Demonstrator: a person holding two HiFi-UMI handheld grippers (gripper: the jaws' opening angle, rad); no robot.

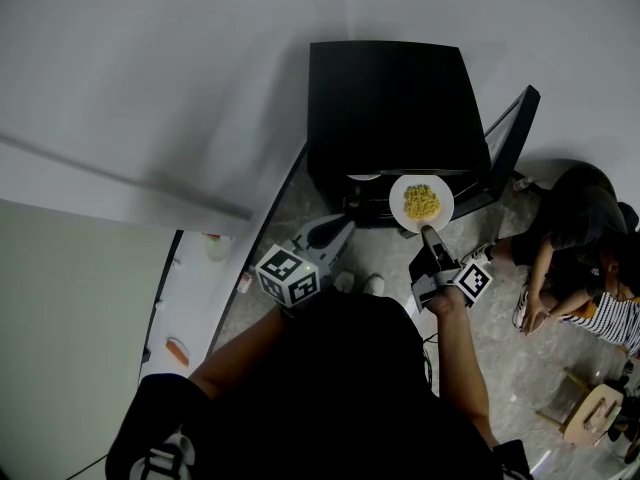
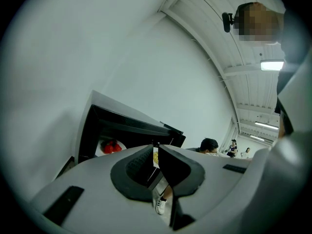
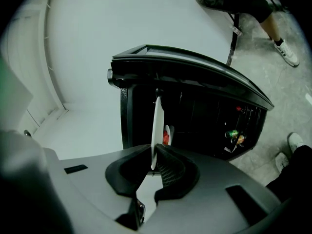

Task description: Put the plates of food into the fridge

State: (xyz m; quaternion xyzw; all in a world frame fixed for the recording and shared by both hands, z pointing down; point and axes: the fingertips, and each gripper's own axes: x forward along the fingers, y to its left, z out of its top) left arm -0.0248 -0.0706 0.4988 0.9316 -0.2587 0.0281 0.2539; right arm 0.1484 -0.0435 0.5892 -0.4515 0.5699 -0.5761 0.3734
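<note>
A white plate of yellow food (image 1: 421,203) hangs just in front of the open black fridge (image 1: 395,108). My right gripper (image 1: 428,233) is shut on its near rim. In the right gripper view the plate (image 3: 156,126) stands edge-on between the pads of the right gripper (image 3: 154,160). Inside the fridge (image 3: 195,116) sits another plate with red food (image 3: 166,136), which also shows in the left gripper view as a plate of red food (image 2: 111,146). My left gripper (image 1: 345,226) points at the fridge from the left; its jaws (image 2: 156,152) are shut with nothing between them.
The fridge door (image 1: 510,148) swings out to the right, with cans (image 3: 234,134) on its shelf. People sit on the floor at the right (image 1: 575,228), next to a wooden stool (image 1: 590,413). A white counter with small items (image 1: 180,348) runs along the left.
</note>
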